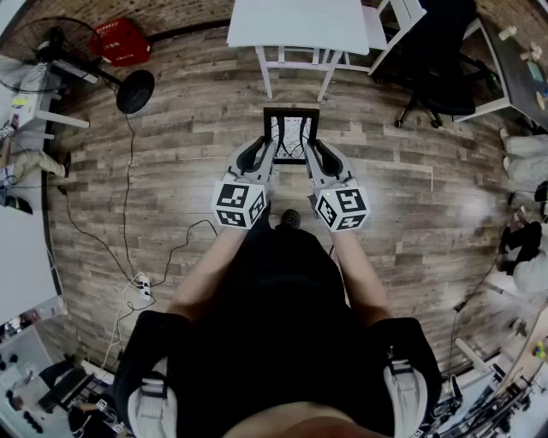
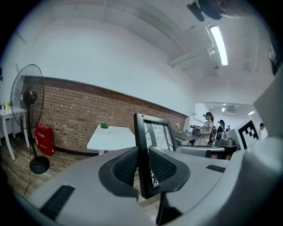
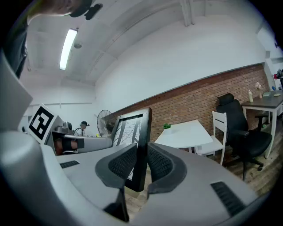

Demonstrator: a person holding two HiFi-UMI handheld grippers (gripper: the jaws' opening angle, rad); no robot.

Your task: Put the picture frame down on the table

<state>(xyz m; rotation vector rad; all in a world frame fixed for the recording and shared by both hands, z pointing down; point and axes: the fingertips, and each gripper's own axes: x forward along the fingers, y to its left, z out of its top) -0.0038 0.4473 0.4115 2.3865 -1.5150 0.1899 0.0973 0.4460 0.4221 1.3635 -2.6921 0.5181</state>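
Left gripper (image 1: 264, 155) and right gripper (image 1: 315, 155) both clamped on one picture frame (image 1: 291, 135), one white table (image 1: 300, 24) ahead

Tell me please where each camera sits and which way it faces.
Head view: on the person's head, facing steeply down at the floor; shows the arms, the left gripper and right gripper, both shut on the picture frame.
Left gripper view: rides on the left gripper, looks along its jaws toward the brick wall and table; jaws clamp the frame's edge.
Right gripper view: rides on the right gripper, same direction; jaws clamp the opposite edge.
Shared: both gripper views show frame, table, wall.
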